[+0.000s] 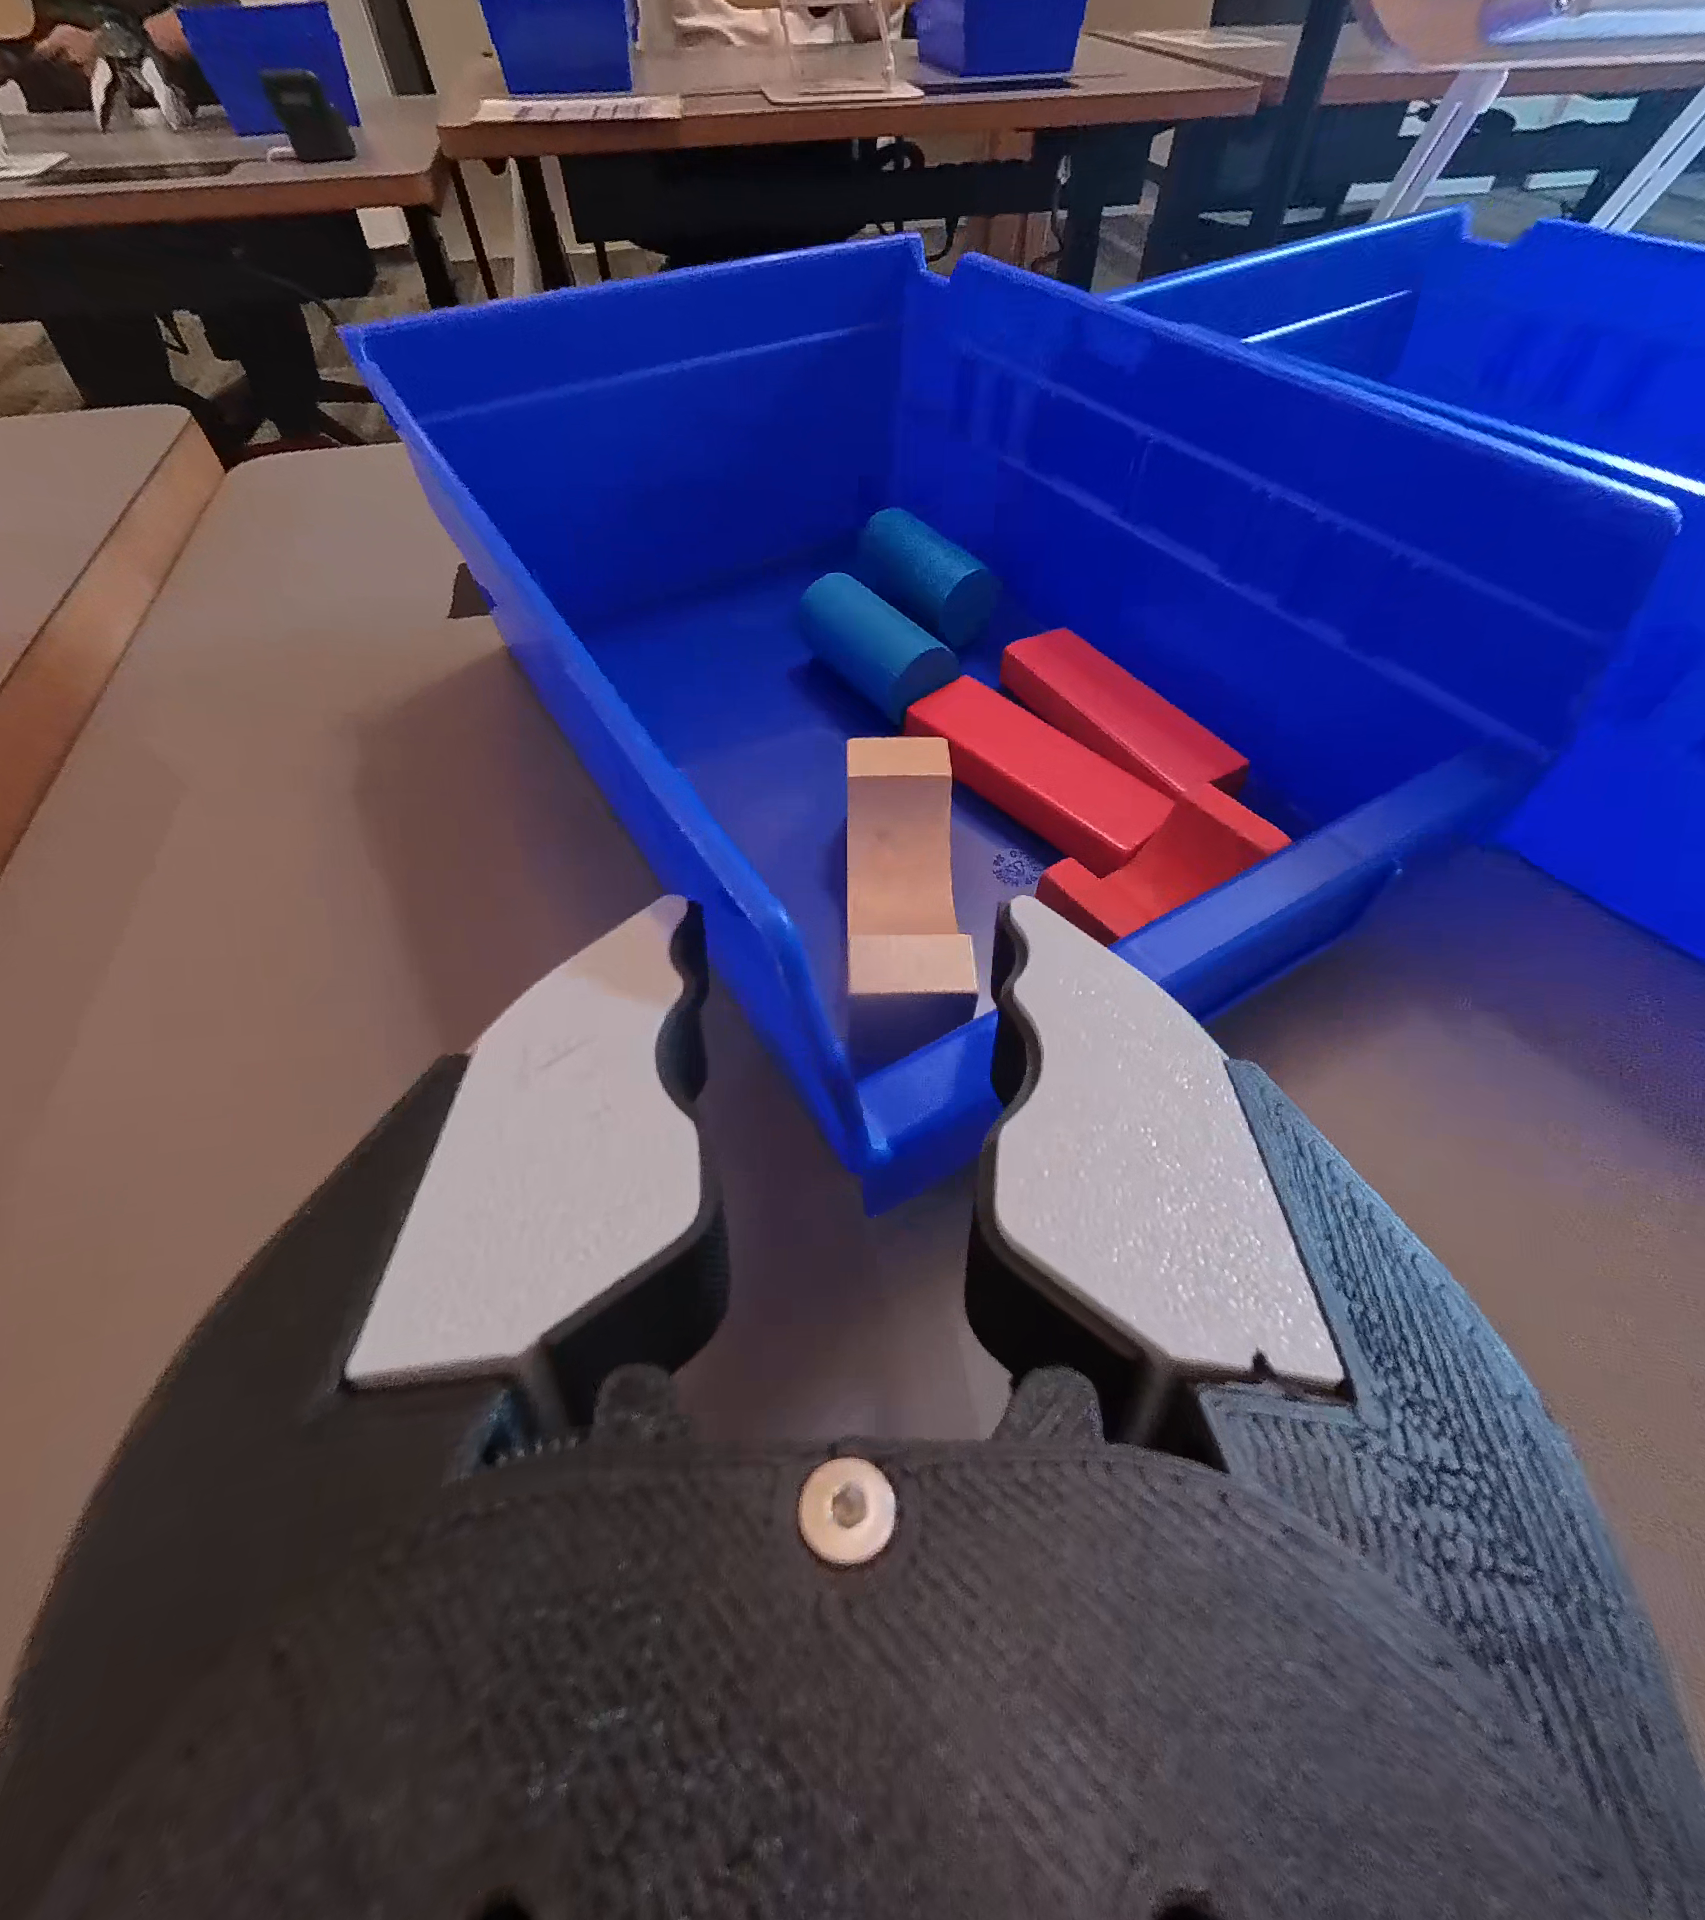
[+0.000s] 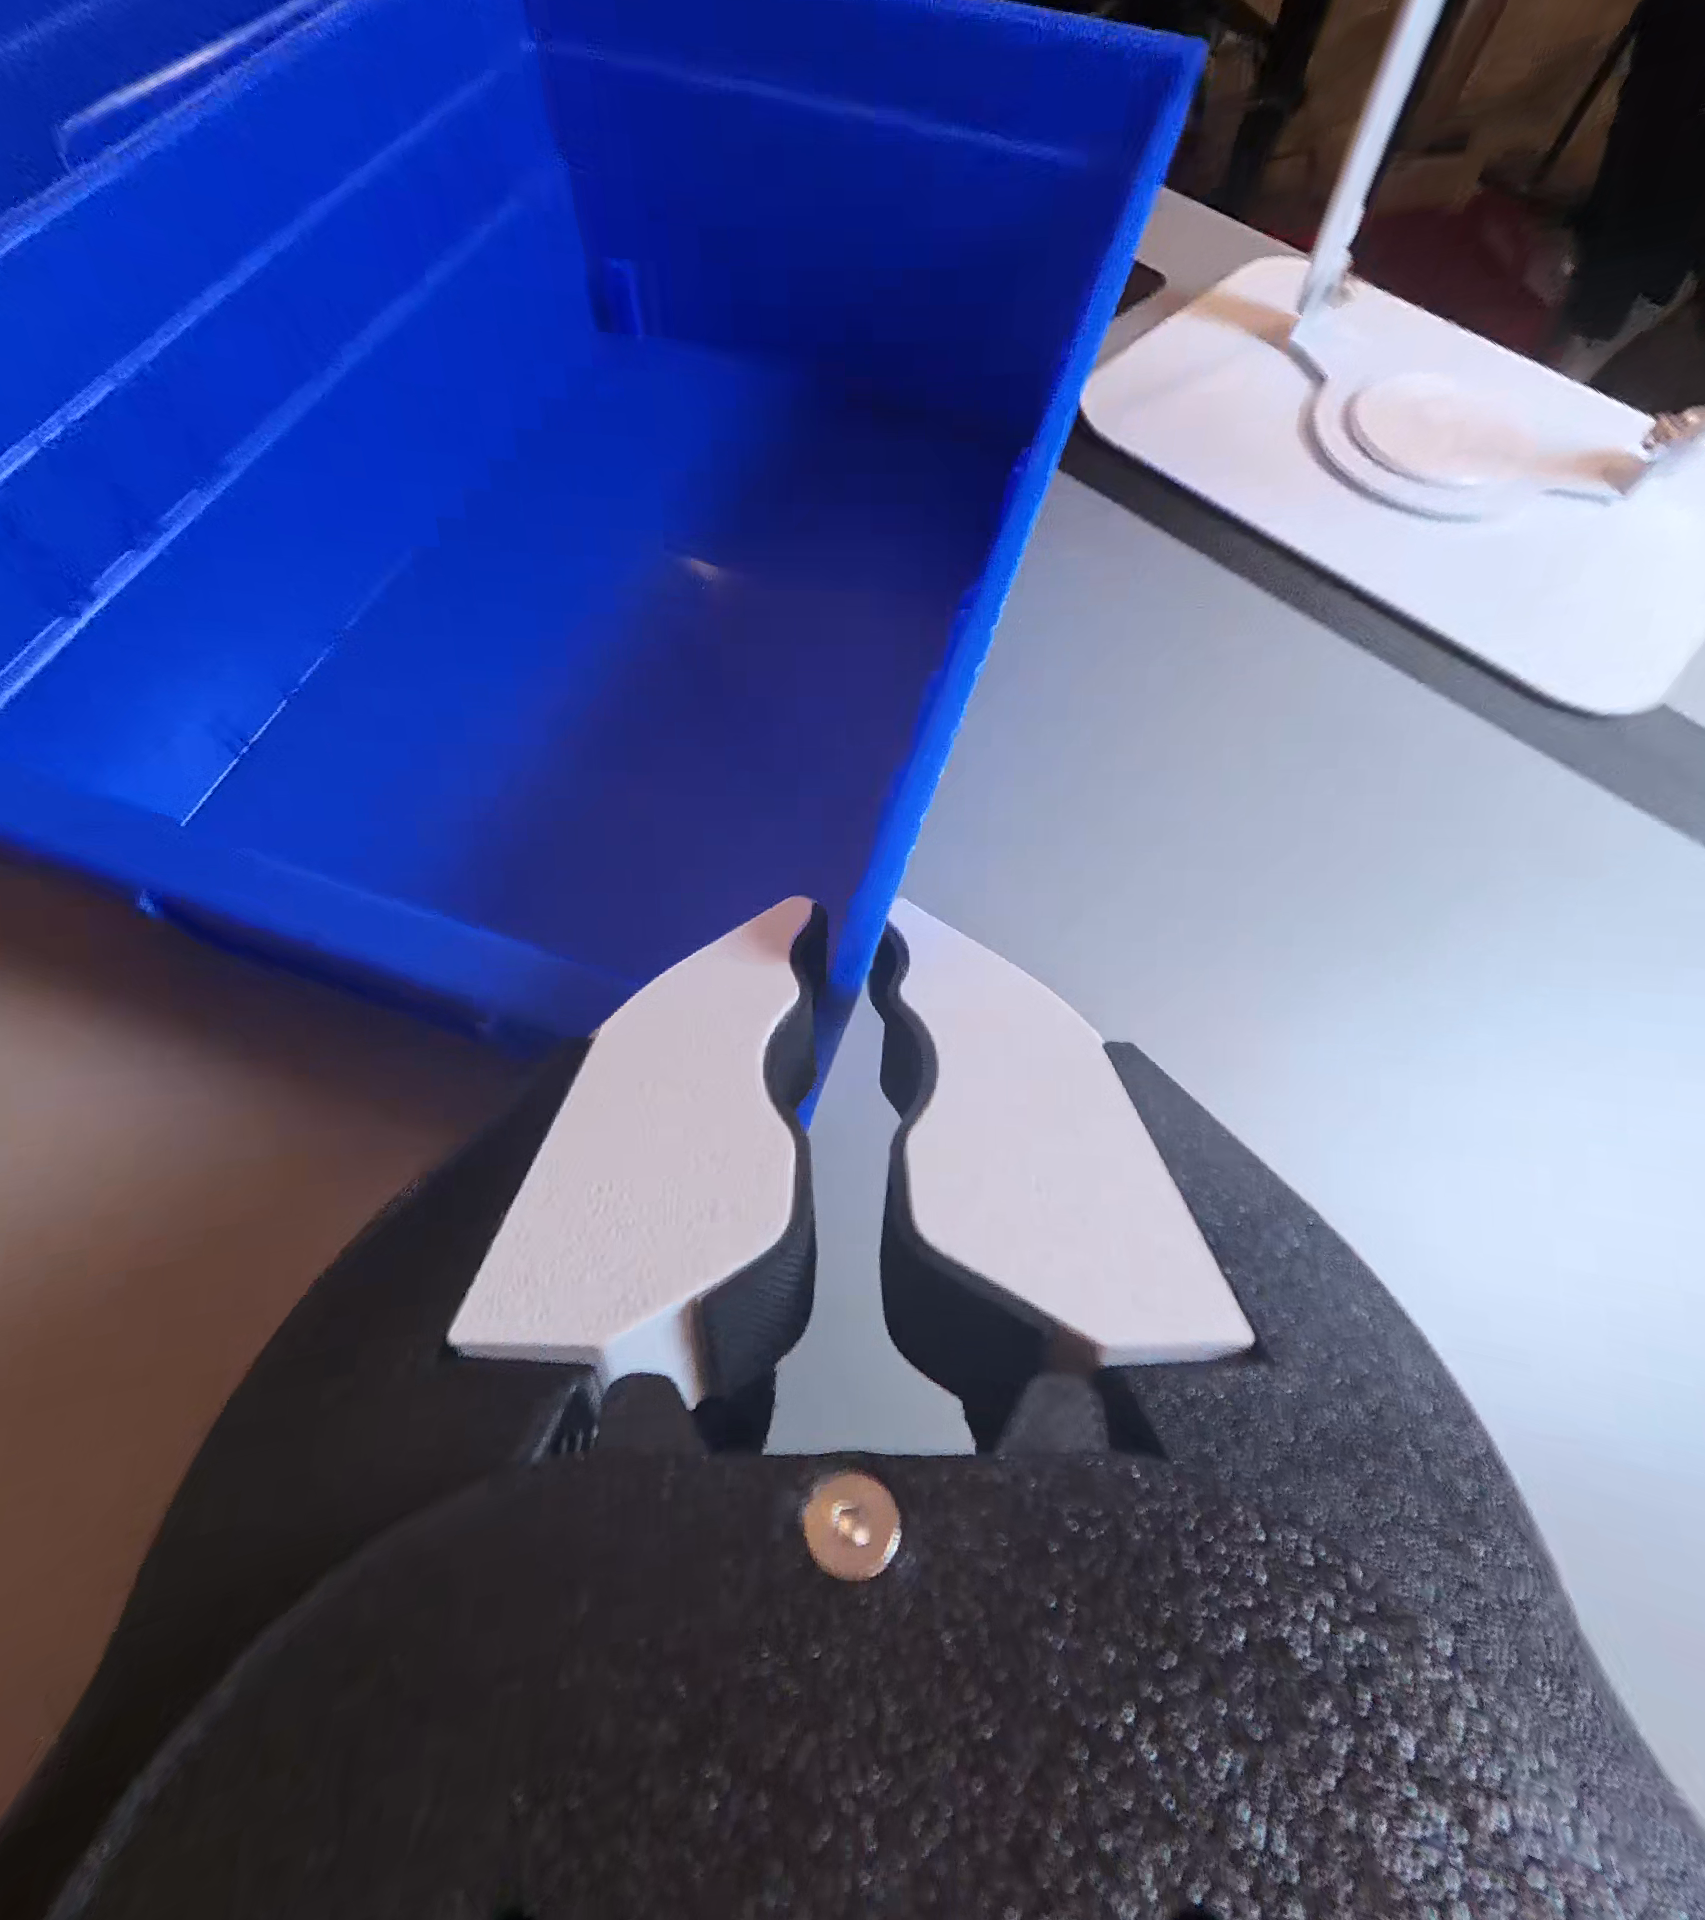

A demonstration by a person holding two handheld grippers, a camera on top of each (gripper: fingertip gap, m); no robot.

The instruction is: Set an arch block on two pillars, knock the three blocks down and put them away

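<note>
A grey-brown tabletop (image 1: pixel 235 935) carries everything, bare in front of the blue bin (image 1: pixel 619 436). Nearest, the left tool (image 1: pixel 843 961) hangs over the bin's front corner, jaws spread wide and holding nothing. Just past them, inside the bin, lies the pale arch block (image 1: pixel 895 862), with red blocks (image 1: pixel 1045 774) beside it and two teal cylinders (image 1: pixel 874 644) farther back. The right tool (image 2: pixel 853 925) is closed on the side wall of a second, empty bin (image 2: pixel 1035 520). Beyond that bin a white stand base (image 2: pixel 1450 582) sits; more tables (image 1: pixel 827 125) stand behind.
</note>
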